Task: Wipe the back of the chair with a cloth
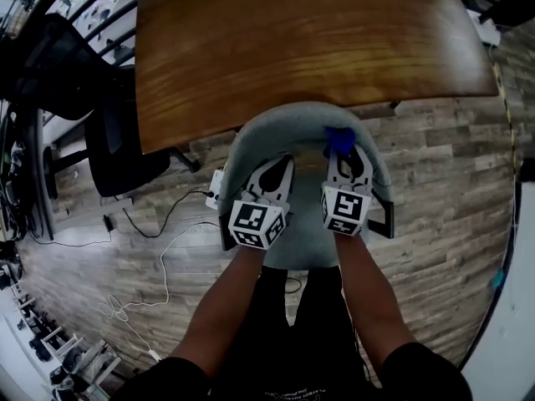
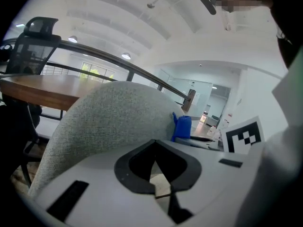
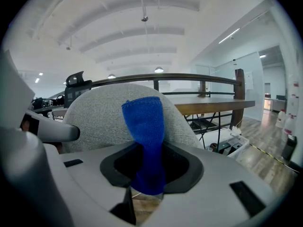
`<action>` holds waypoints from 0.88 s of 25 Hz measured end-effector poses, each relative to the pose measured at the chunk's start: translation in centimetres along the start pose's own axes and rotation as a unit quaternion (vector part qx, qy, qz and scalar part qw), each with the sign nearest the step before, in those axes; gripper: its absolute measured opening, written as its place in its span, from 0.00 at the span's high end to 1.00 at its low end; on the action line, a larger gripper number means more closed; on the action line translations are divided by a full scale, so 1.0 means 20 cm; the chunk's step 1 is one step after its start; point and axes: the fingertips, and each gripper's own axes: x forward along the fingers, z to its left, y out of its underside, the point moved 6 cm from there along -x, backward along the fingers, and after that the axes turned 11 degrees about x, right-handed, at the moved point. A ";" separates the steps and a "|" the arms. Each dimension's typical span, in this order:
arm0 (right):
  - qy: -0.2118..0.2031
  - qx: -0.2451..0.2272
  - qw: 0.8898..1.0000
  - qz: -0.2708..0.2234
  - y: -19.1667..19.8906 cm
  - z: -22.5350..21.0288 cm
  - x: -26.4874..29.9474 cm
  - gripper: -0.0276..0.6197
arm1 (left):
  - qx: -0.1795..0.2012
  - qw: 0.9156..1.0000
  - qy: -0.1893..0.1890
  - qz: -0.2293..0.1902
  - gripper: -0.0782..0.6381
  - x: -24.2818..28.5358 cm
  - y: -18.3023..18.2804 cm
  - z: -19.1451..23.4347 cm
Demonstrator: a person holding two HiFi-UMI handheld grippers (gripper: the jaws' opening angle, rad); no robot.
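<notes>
Office: wooden desk [image 1: 309, 48], black mesh office chair [image 1: 121, 144], floor cables [image 1: 165, 266].

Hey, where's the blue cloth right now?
The blue cloth is pinched in the jaws of the right gripper, on the right in the head view, at the top edge of the grey chair back, just short of the wooden table.

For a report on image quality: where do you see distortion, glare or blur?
Head view: strong fisheye bending, the edges of the wooden table curve, with a soft sheen on it. Left gripper view: dark round corners, chair back sharp. Right gripper view: blue cloth sharp, ceiling washed pale.
</notes>
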 end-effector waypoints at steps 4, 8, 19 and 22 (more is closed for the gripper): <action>0.014 0.004 1.000 -0.004 -0.01 -0.06 -0.04 0.77 | 0.011 1.000 0.012 0.002 0.88 0.03 -0.03 -0.04; 0.027 0.001 1.000 -0.004 -0.02 -0.11 -0.08 0.77 | 0.007 1.000 0.016 -0.003 0.88 0.04 -0.04 -0.07; 0.000 -0.004 1.000 -0.008 -0.02 -0.05 -0.15 0.77 | -0.004 1.000 -0.008 -0.003 0.88 -0.08 0.03 -0.02; -0.049 -0.005 0.999 0.002 0.03 0.05 -0.14 0.77 | -0.017 1.000 -0.023 -0.004 0.88 -0.13 0.08 0.01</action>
